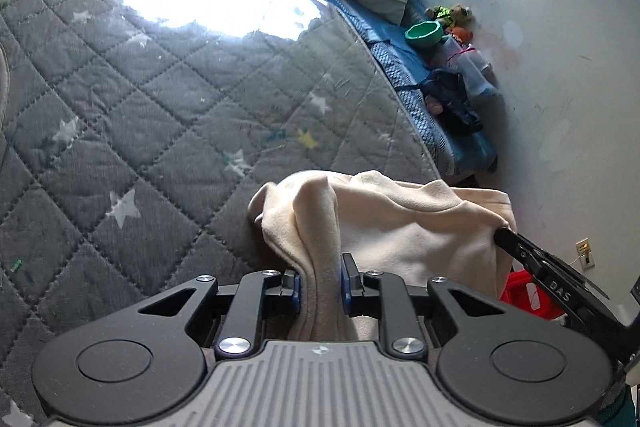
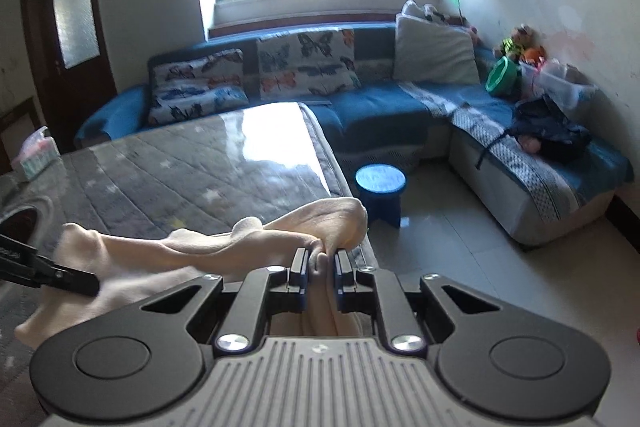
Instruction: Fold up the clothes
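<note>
Both grips are on, and the cream garment (image 1: 400, 227) hangs between the two tools at the near edge of the bench (image 1: 160, 87), the quilted grey top with its little stars under a glossy sheet. The left hand-held gripper (image 1: 320, 287) has its jaws pinched on a bunched fold of the fabric, which runs down between the blue pads and out of sight below. The right hand-held gripper (image 2: 322, 263) is clamped the same way on another gathered edge, cloth bulging up just past its tips. Each tool shows at the side of the other's view, biting the same piece (so the garment spans the two, slack and rumpled in the middle).

The step in hand looks like the lift and spread, before any fold is made. Next, I'd judge, the two want to draw apart to pull the slack out, then carry the cloth forward over the bench and lay it flat; watch that the hanging part clears the edge rather than dragging
</note>
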